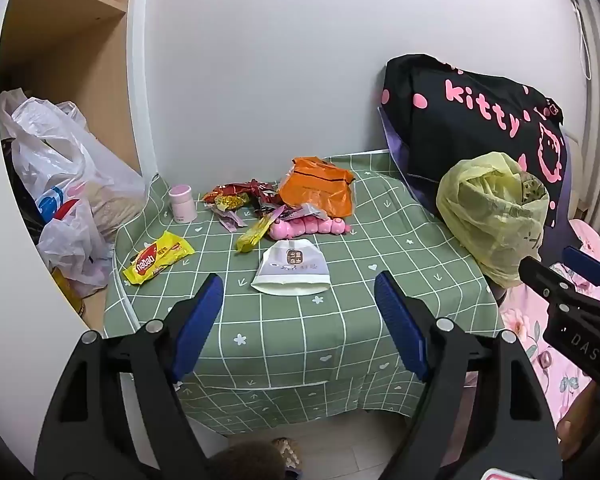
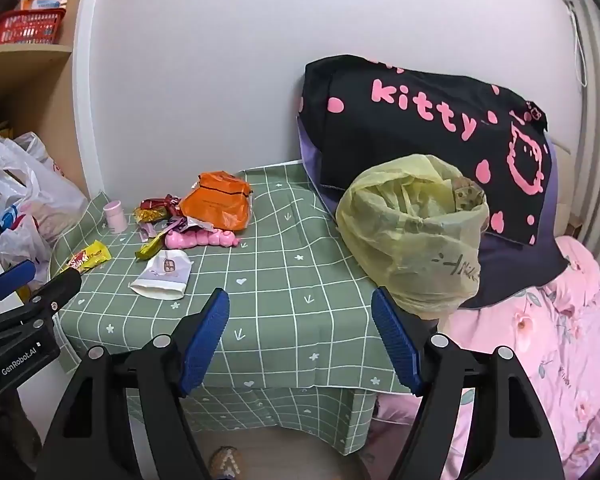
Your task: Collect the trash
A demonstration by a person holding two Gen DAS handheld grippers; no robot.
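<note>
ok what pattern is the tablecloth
Green with a white grid and small white hearts and flowers: tablecloth, clearest in the left wrist view.

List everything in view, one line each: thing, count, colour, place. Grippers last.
tablecloth: one, green checked, over the table.
yellow wrapper: one, table's left edge.
white paper pouch: one, table centre.
pink toy: one, behind the pouch.
orange bag: one, table's far side.
small wrappers: several, red, gold and purple, left of the orange bag.
pink jar: one, far left corner.
yellow plastic bag: one, table's right edge.
black pillow: one, pink print, behind that bag.
white plastic bags: several, left of the table.
red basket: one, on the shelf.
left gripper: open, empty.
right gripper: open, empty.
</note>
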